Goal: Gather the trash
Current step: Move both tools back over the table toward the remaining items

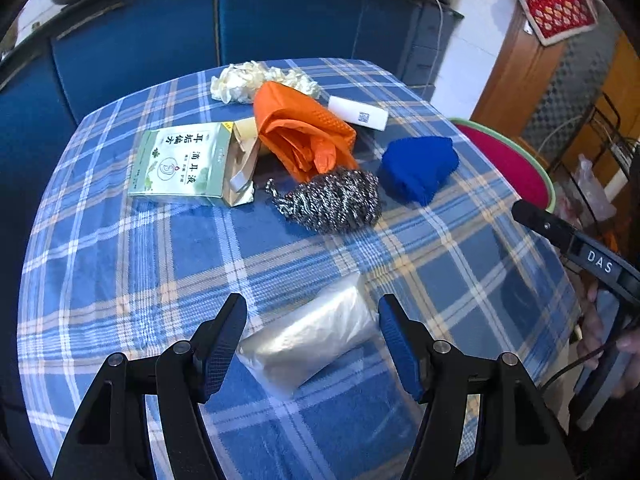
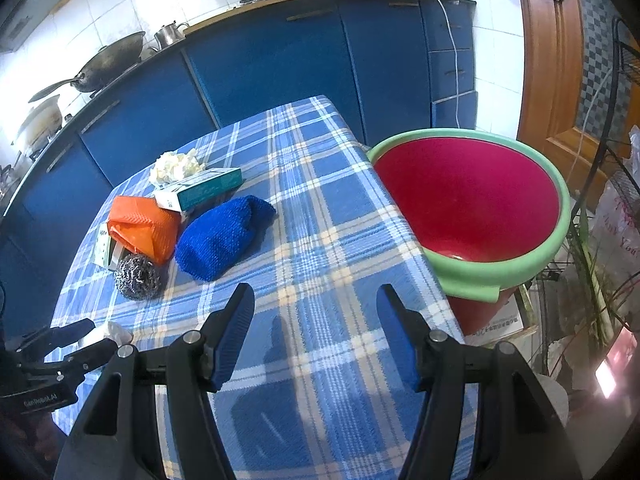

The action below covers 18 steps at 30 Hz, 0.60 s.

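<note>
Your left tool [image 1: 312,334] sits spread apart around the clear plastic bag [image 1: 310,338] on the table [image 1: 120,280], so close on it next, while your right tool [image 2: 316,334] waits apart and empty near the red basin [image 2: 468,196].

Bright daylight from ten o'clock blows out the tiled wall [image 2: 120,4]. Soft shadows fall on the surface [image 2: 320,240]. Fisheye bending, dark corners, sharp centre.

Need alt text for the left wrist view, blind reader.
The open left gripper straddles a clear plastic bag on a blue plaid tablecloth. Beyond lie a steel scourer, orange glove, blue cloth and green box.
</note>
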Each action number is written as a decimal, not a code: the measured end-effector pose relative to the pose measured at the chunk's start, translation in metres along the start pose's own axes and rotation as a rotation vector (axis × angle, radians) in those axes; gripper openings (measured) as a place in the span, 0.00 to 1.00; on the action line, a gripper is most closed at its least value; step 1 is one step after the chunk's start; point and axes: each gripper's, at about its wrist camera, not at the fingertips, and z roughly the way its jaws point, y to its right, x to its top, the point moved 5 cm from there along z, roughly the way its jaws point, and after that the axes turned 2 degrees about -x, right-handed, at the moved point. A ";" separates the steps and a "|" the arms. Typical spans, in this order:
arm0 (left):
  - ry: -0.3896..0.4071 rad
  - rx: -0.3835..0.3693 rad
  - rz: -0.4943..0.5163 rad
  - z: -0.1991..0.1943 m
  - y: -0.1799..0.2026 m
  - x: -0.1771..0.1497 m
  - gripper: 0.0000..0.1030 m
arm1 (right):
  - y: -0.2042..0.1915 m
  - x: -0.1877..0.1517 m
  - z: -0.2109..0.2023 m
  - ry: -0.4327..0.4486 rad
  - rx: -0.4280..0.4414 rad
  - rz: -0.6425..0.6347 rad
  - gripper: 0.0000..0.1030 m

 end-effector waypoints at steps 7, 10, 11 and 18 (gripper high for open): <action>-0.051 0.005 0.066 -0.004 0.005 -0.008 0.68 | -0.006 -0.006 0.002 -0.017 0.016 -0.008 0.63; -0.049 0.024 0.097 -0.010 0.006 -0.008 0.68 | -0.008 -0.009 0.005 -0.025 0.023 -0.009 0.63; -0.044 0.028 0.101 -0.011 0.006 -0.008 0.68 | -0.009 -0.010 0.006 -0.028 0.025 -0.009 0.63; -0.057 0.045 0.137 -0.022 0.001 -0.006 0.73 | -0.012 -0.017 0.006 -0.030 0.039 -0.017 0.64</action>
